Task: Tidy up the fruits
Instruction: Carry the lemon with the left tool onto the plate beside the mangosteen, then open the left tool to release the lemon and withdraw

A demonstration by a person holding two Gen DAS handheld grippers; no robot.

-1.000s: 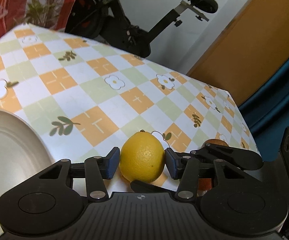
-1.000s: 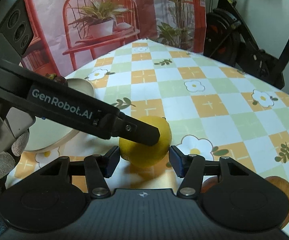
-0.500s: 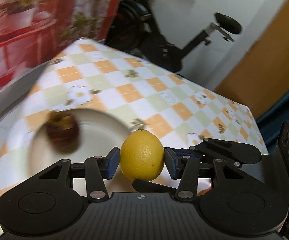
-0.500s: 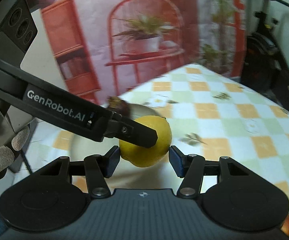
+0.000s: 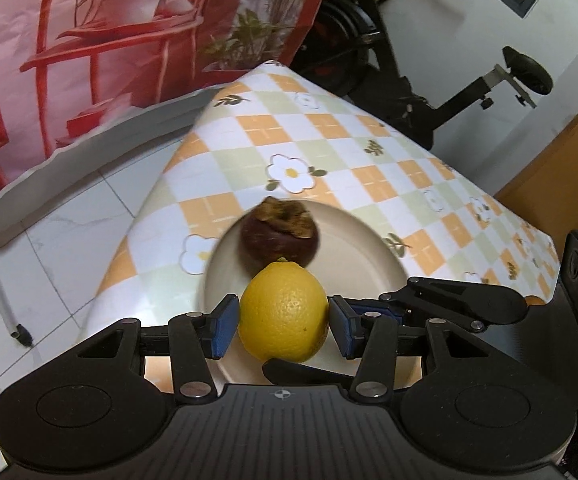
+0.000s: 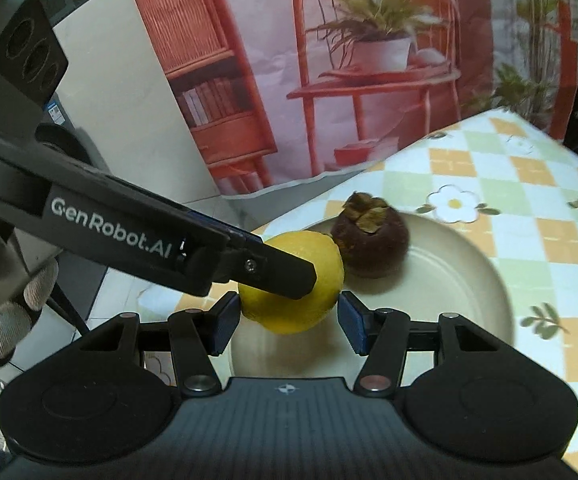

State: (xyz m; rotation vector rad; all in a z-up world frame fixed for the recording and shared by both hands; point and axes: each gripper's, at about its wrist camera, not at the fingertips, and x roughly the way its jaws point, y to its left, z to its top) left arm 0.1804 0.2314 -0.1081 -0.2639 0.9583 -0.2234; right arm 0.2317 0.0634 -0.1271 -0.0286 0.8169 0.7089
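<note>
A yellow lemon (image 5: 283,311) sits between the blue pads of my left gripper (image 5: 282,324), held above a cream plate (image 5: 365,248). My right gripper (image 6: 287,322) also has its pads against the lemon (image 6: 293,304) from the sides; the left gripper's finger (image 6: 257,270) crosses in front of the fruit. A dark purple mangosteen (image 5: 279,236) with a brown cap lies on the plate just beyond the lemon; it also shows in the right wrist view (image 6: 371,240) on the plate (image 6: 461,280).
The plate sits near the corner of a table with a checkered flower cloth (image 5: 329,148). Beyond the edge lie a tiled floor (image 5: 49,232) and a red printed backdrop (image 5: 89,40). An exercise bike (image 5: 409,80) stands behind the table.
Both grippers have carried the lemon left from the bare cloth to above the plate. The mangosteen has come into view just beyond it.
</note>
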